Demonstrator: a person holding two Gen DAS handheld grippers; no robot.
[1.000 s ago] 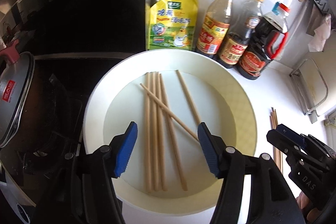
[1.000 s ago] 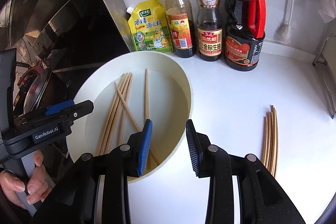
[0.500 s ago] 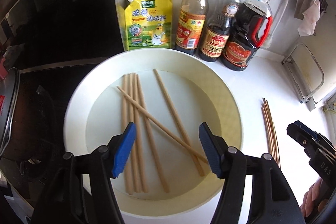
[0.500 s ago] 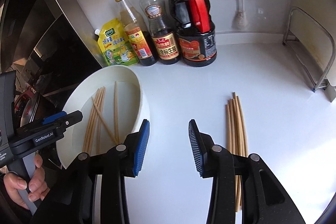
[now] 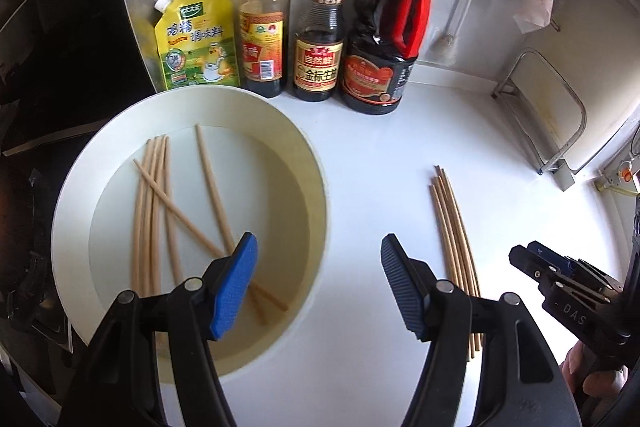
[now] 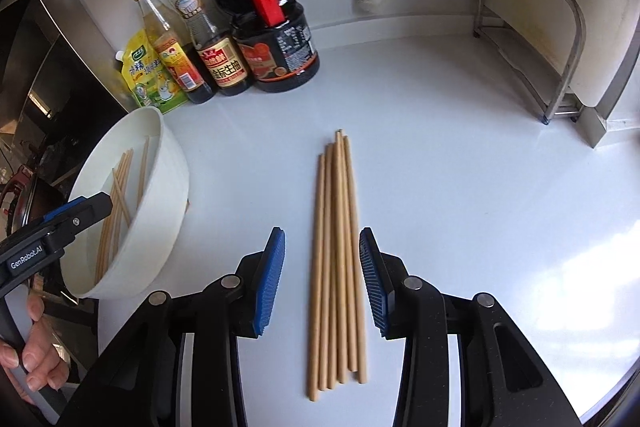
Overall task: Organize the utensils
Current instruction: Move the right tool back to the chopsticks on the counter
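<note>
Several wooden chopsticks (image 5: 160,203) lie loose in a white bowl (image 5: 308,163), one crossed over the others. A second bundle of chopsticks (image 6: 338,259) lies side by side on the white counter; it also shows in the left wrist view (image 5: 454,239). My left gripper (image 5: 318,285) is open and empty, above the bowl's right rim. My right gripper (image 6: 322,281) is open and empty, its fingers on either side of the counter bundle, above it. The bowl also shows at the left of the right wrist view (image 6: 160,187).
A yellow seasoning pouch (image 5: 196,39), two glass bottles (image 5: 264,15) (image 5: 322,15) and a dark soy sauce jug (image 5: 384,35) stand along the back wall. A metal rack (image 6: 536,39) stands at the right. A stove with a pot (image 6: 20,203) lies left of the bowl.
Both grippers have swung right. The right gripper moved from over the bowl's rim to over the counter bundle. The left gripper shifted from the bowl's middle to its right rim.
</note>
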